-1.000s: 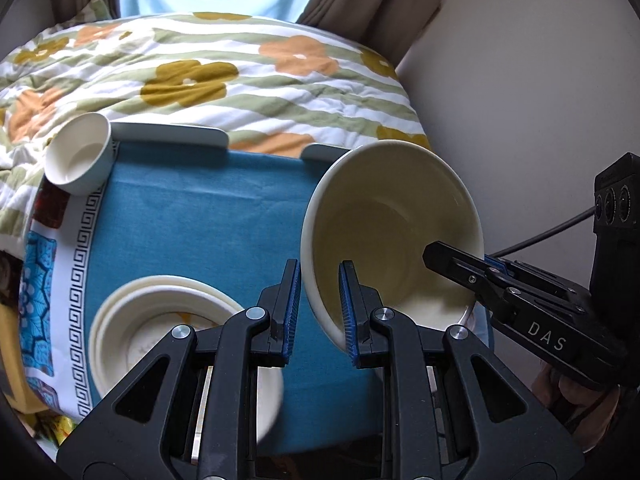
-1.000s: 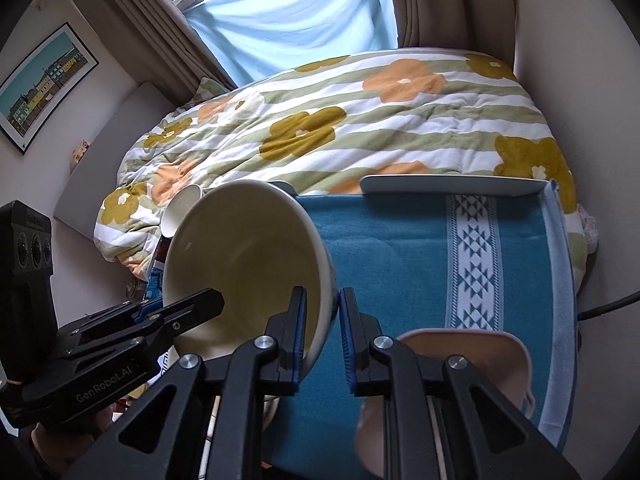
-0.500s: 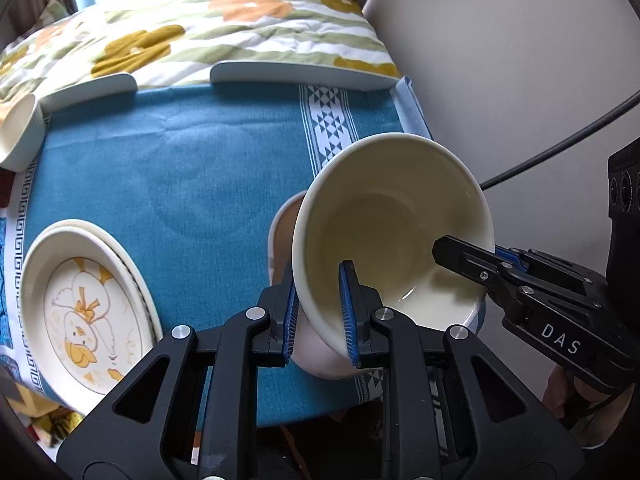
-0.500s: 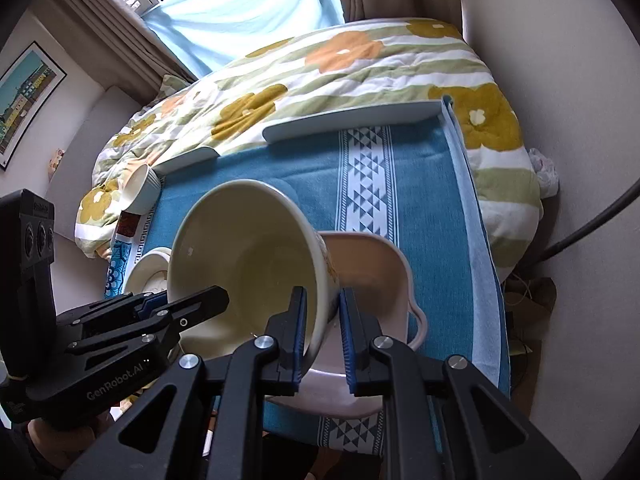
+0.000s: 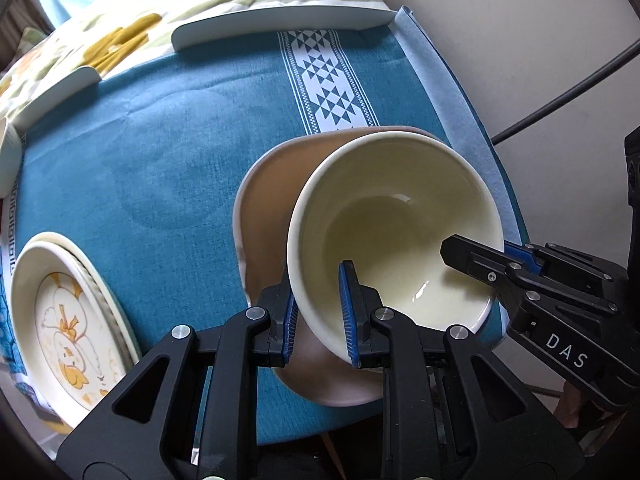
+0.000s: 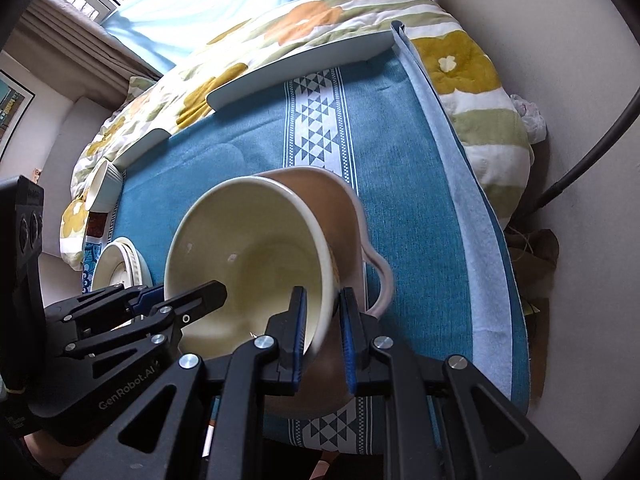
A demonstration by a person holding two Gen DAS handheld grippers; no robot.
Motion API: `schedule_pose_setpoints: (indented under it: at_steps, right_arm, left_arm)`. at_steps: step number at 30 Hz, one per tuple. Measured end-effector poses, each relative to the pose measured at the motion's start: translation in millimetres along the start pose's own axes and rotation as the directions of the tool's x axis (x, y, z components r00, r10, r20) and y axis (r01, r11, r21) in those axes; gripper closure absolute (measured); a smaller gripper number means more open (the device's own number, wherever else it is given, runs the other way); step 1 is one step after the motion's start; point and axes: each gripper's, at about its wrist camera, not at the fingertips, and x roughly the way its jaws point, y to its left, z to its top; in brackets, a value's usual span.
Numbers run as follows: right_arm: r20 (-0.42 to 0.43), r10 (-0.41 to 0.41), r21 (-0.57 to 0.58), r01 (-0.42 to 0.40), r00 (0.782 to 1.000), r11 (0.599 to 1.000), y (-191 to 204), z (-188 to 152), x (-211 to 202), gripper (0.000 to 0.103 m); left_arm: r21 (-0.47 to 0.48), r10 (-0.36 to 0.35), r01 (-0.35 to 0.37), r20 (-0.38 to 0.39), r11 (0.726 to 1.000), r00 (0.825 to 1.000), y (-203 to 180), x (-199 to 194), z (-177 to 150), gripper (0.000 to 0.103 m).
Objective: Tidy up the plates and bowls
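A cream bowl [image 5: 392, 220] [image 6: 256, 248] hangs tilted between both grippers, held by opposite sides of its rim. My left gripper [image 5: 318, 312] is shut on the near-left rim, one pad inside and one outside; the right wrist view shows it at lower left [image 6: 192, 300]. My right gripper [image 6: 322, 320] is shut on the opposite rim and shows at right in the left wrist view [image 5: 480, 256]. Right under the bowl lies a pink handled dish [image 5: 264, 208] [image 6: 344, 220] on the blue cloth. Whether the bowl touches the dish I cannot tell.
A stack of cream plates with a duck print [image 5: 60, 300] [image 6: 120, 268] sits at the table's left. A small white ramekin [image 6: 104, 192] stands at the far left corner. The blue-clothed table [image 5: 160, 140] ends close to the right wall; a flowered quilt [image 6: 320, 20] lies beyond.
Both grippers have carried the cream bowl to the right and downward, from above the bare blue cloth to just over the pink dish. Both grips stayed shut.
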Motion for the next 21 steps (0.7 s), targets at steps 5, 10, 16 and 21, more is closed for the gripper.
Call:
schedule_pose_setpoints:
  at_steps: [5, 10, 16, 21]
  right_arm:
    - [-0.002, -0.007, -0.001, 0.007, 1.000, 1.000, -1.5, -0.7, 1.8, 0.088]
    - [0.003, -0.022, -0.003, 0.022, 1.000, 1.000, -2.7, 0.1, 1.3, 0.088]
    - [0.001, -0.032, -0.012, 0.032, 0.999, 0.999, -2.2, 3.0, -1.2, 0.088]
    - [-0.002, -0.033, -0.016, 0.033, 0.999, 0.999, -0.3, 2.2, -2.2, 0.088]
  left_arm:
    - [0.016, 0.022, -0.022, 0.005, 1.000, 1.000, 0.8, 3.5, 3.2, 0.086]
    - [0.031, 0.039, -0.039, 0.000, 0.999, 0.999, 1.3, 6.1, 4.5, 0.086]
    - [0.056, 0.058, -0.058, 0.008, 0.997, 0.998, -1.9, 3.7, 6.0, 0.086]
    - [0.059, 0.063, -0.063, 0.009, 0.996, 0.998, -1.5, 2.5, 5.9, 0.086]
